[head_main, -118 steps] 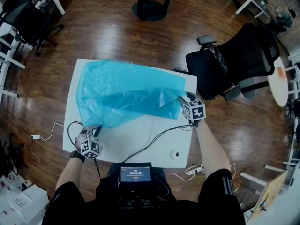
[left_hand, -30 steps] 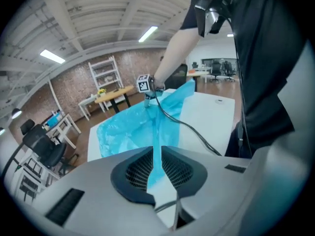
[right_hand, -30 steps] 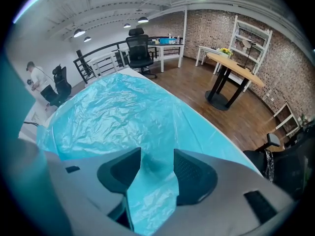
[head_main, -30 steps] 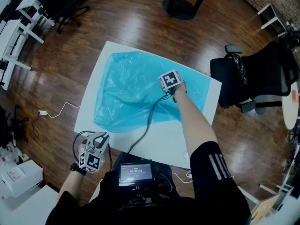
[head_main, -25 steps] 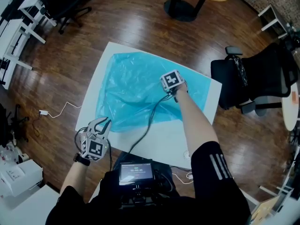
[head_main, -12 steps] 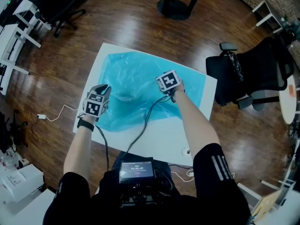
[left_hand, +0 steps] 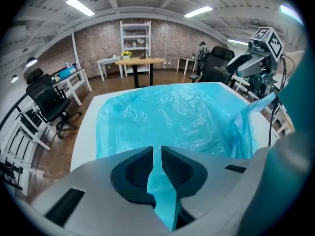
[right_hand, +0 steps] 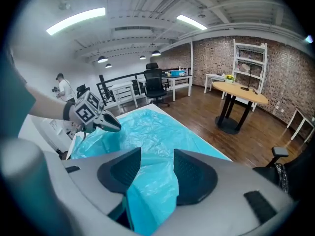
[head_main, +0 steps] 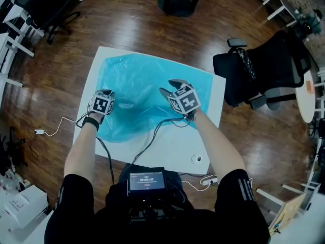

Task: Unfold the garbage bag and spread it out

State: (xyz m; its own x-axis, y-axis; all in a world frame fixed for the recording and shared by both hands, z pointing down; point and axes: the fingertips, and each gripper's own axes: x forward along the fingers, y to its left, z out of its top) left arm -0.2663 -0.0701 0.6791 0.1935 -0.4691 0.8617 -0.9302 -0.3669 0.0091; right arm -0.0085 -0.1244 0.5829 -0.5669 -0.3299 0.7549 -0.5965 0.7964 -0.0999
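From above, the head view gives the whole layout. A white table (head_main: 170, 146) stands on a wooden floor, and the blue garbage bag (head_main: 139, 85) lies opened out over its far half. A black office chair (head_main: 264, 60) is off to the right. Only here does the bag's outline read. Its long axis runs across the picture, along the table's far edge and dipping slightly toward the right. Which end is the mouth cannot be told.

The left gripper (head_main: 103, 96) sits at the bag's left edge, low on the table. Its own view shows what the head view cannot: the jaws stand almost together, pinching a thin fold of the blue film. Beyond them the sheet runs wrinkled toward the far side. At the right, a strip of it rises off the table beside the other gripper.

The right gripper (head_main: 171, 87) is over the bag's right part, raised above the surface. Its own view shows the jaws standing well apart, with a thick, loose bunch of blue plastic filling the gap and touching both pads, so it holds the bag by that gather. The same view also takes in the room behind: a round wooden table (right_hand: 240, 90), a shelf unit (right_hand: 248, 58) against the brick wall, and a person (right_hand: 60, 87) standing at the back left.
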